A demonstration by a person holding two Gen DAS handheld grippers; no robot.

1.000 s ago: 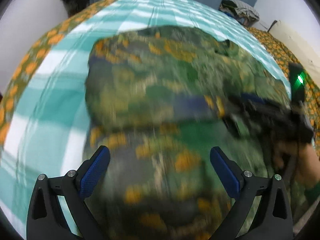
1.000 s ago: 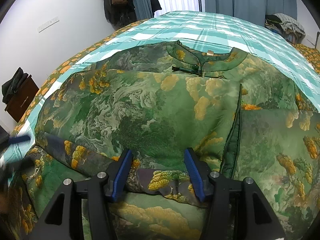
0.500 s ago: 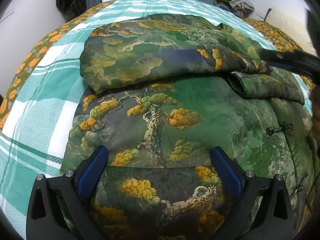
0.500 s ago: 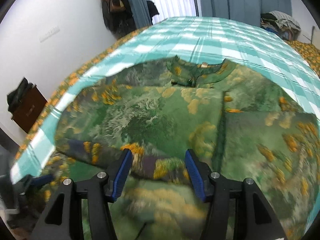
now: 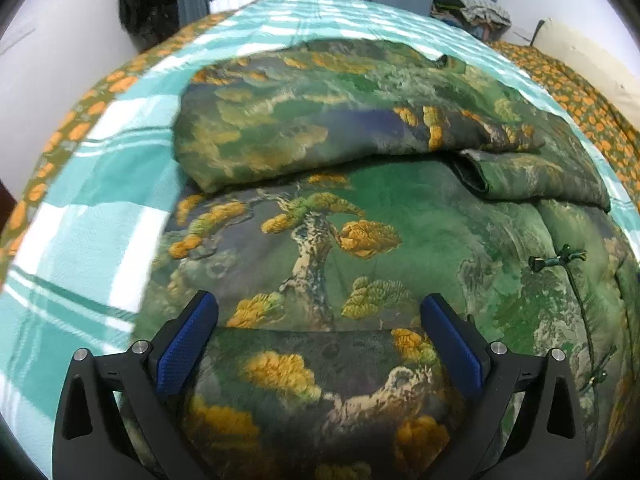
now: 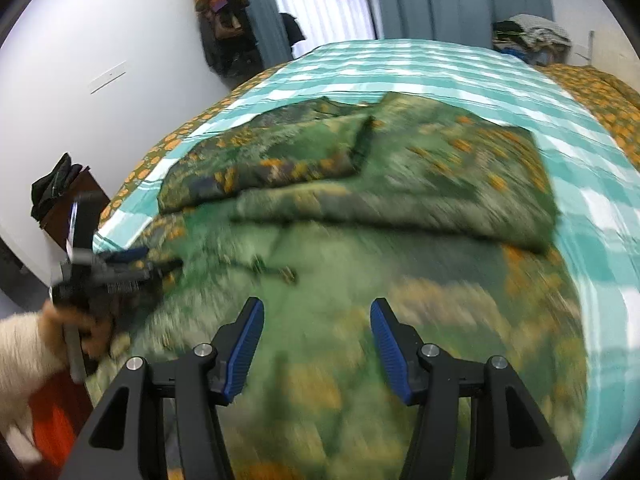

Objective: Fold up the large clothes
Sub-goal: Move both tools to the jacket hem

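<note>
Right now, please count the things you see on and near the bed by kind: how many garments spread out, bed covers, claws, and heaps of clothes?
Green landscape-print jacket: 1
Teal plaid bed cover: 1
Orange-flowered bed cover: 1
Claws: 2, left claw and right claw, both open
Heap of clothes in the far corner: 1
Total: 6

Green printed jacket (image 5: 360, 240), sleeves folded across, on teal checked bedspread (image 5: 92, 240); left gripper (image 5: 320, 344) spread above hem.

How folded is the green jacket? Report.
Partly folded: the green jacket has both sleeves laid across its chest; the lower body still lies spread.
</note>
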